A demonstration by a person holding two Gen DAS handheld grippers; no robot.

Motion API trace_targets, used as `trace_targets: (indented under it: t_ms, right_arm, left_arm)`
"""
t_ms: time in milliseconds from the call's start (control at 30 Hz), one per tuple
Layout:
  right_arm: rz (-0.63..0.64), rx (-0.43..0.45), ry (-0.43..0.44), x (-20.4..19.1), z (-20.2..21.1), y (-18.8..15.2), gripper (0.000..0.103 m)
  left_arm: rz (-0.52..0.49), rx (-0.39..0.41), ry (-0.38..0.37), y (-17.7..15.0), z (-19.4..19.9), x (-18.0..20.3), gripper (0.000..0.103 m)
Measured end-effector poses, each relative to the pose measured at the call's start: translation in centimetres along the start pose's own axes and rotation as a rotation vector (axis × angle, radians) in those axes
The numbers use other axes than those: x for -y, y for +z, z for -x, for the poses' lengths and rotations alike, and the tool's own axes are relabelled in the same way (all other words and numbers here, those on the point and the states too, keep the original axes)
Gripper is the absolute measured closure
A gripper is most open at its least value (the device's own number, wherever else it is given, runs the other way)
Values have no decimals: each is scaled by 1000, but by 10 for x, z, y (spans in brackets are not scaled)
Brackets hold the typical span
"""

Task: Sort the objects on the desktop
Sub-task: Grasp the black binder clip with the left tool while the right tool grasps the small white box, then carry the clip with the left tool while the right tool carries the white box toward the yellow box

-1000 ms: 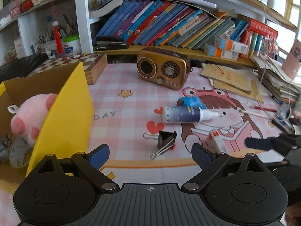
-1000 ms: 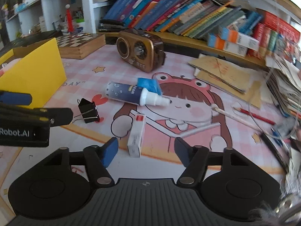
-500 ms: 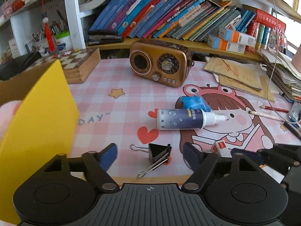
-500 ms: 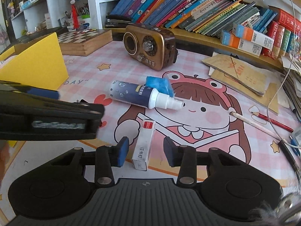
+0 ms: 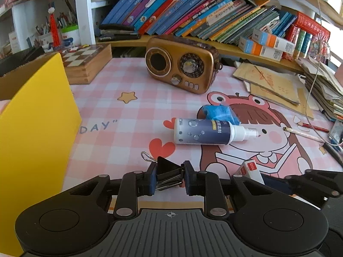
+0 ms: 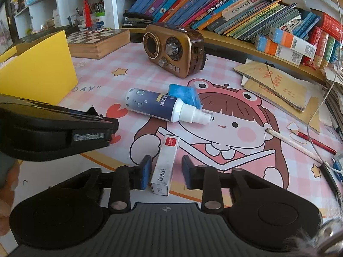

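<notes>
A black binder clip (image 5: 165, 167) lies on the pink checked mat, and my left gripper (image 5: 168, 178) is shut on it, the blue pads pressing its two sides. A small white staple box with a red end (image 6: 169, 150) lies between the fingers of my right gripper (image 6: 166, 170). Those jaws are closing; a gap still shows between the box and the right pad. In the left wrist view the staple box (image 5: 250, 168) sits low at the right. A spray bottle (image 5: 203, 131) lies on its side mid-mat, against a blue packet (image 5: 220, 111).
A yellow cardboard box (image 5: 36, 128) stands open at the left. Behind are a brown radio (image 5: 182, 64) and a wooden chess box (image 5: 85, 62). Brown paper sheets (image 5: 272, 83), a pale stick (image 5: 304, 131) and a red pencil (image 5: 313, 127) lie at the right. Shelves of books line the back.
My left gripper came forward and down over the binder clip and shut on it. My right gripper's fingers drew in around the staple box, which now lies between them.
</notes>
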State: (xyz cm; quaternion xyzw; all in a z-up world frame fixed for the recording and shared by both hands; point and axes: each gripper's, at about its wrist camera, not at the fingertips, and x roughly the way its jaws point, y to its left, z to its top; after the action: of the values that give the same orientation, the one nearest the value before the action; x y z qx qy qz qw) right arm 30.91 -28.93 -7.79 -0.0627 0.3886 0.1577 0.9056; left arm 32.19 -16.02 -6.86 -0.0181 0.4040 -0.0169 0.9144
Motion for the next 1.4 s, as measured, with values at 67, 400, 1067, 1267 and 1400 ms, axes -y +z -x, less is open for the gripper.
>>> trace_targets:
  t_ms: [67, 400, 1067, 1267, 1400]
  right_arm:
    - [-1, -1, -4, 0, 0, 0, 87]
    - [-17, -4, -14, 0, 3, 0, 89]
    - [-61, 66, 2, -18, 84, -15, 89]
    - [-92, 61, 11, -30, 108, -25, 89]
    - [-110, 52, 10, -43, 120, -35, 89]
  left_arm:
    - [1, 12, -11, 1, 7, -2, 80]
    - [-25, 81, -56, -1, 51, -8, 80]
    - [-40, 149, -126, -36, 126, -27, 80]
    - [-26, 143, -133, -55, 142, -41, 80]
    - [-9, 142, -139, -66, 152, -54, 80]
